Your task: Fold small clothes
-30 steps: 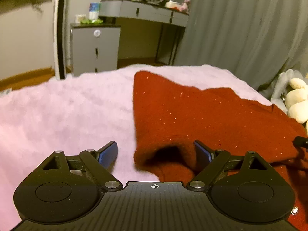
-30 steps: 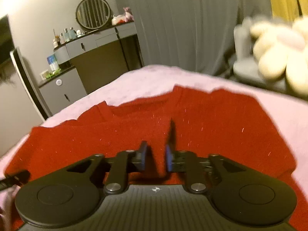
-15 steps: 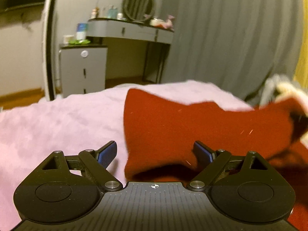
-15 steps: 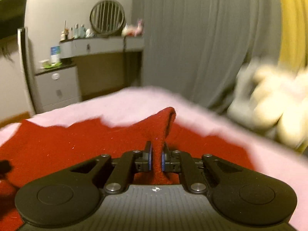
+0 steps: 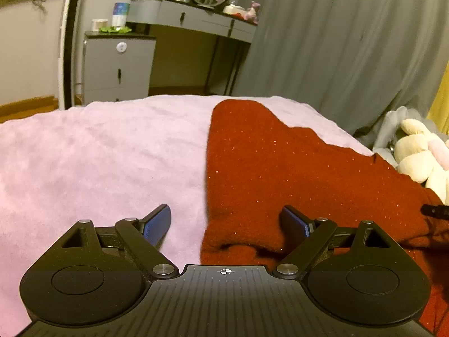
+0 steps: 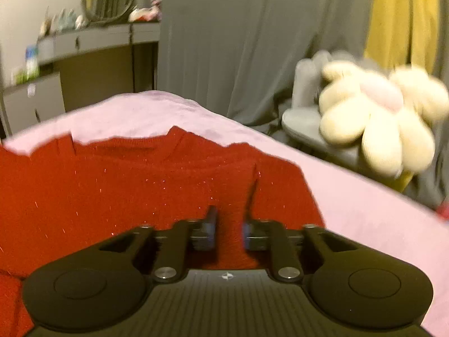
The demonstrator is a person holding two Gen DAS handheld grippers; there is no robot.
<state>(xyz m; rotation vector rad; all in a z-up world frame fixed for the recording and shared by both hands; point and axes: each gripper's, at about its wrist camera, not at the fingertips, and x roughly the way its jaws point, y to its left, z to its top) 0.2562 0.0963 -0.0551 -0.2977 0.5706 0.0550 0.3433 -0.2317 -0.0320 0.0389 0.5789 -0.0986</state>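
Observation:
A red knitted garment (image 5: 294, 174) with sparkly threads lies on the pink fuzzy bed cover (image 5: 98, 151). Its near left edge is folded over into a rolled hem. My left gripper (image 5: 226, 221) is wide open, its jaws on either side of that folded edge. In the right wrist view the garment (image 6: 126, 185) is spread flat. My right gripper (image 6: 228, 227) hovers low over it with the jaws a little apart and nothing between them. The right gripper's tip (image 5: 433, 210) shows at the right edge of the left wrist view.
A cream flower-shaped plush (image 6: 376, 123) lies on a grey chair to the right of the bed. A grey dressing table with a round mirror (image 5: 196, 14) and a grey drawer cabinet (image 5: 118, 67) stand beyond the bed. Grey curtains (image 5: 336, 42) hang behind.
My right gripper was shut on a lifted fold of the garment half a second ago; now its jaws have parted and the cloth lies flat. The left gripper stays open at the folded edge.

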